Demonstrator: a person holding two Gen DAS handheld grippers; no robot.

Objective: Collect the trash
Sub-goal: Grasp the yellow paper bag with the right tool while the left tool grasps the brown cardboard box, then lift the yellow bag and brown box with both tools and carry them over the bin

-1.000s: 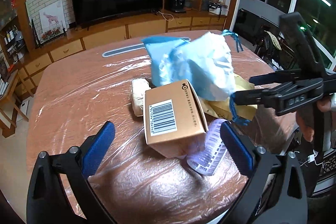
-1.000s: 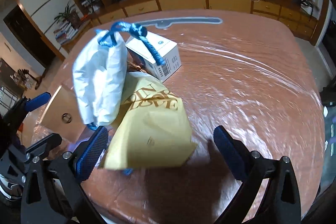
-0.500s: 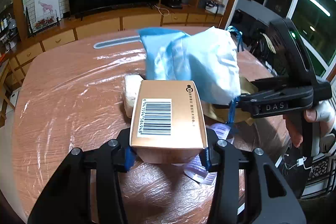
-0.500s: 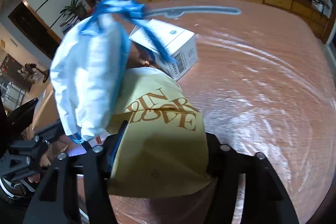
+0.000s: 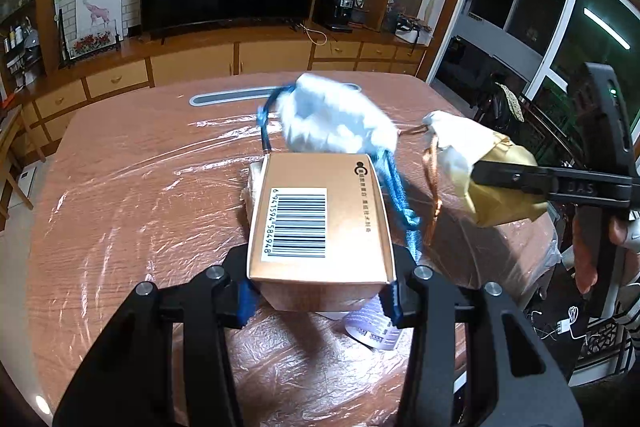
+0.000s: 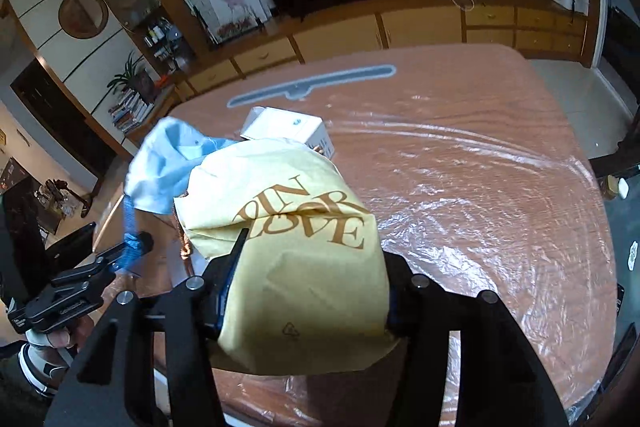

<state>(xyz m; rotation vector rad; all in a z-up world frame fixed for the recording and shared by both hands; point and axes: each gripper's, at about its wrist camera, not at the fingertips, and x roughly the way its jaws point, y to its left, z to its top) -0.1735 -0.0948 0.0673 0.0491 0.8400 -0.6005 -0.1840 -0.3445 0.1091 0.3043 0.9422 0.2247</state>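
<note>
Clearly, left gripper [image 5: 320, 297] clamps a barcoded box [image 5: 318, 223]; right gripper [image 6: 306, 297], closing, grips "LOVE"-printed pouch [image 6: 288, 247].

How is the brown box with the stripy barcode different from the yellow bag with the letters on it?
The brown cardboard box is stiff with flat sides and sharp corners; the yellow bag is soft and wrinkled. The box carries a black barcode; the bag carries brown lettering. The left gripper pinches the box, while the right gripper, jaws closing, squeezes the bag. Both are held over the plastic-covered table.
</note>
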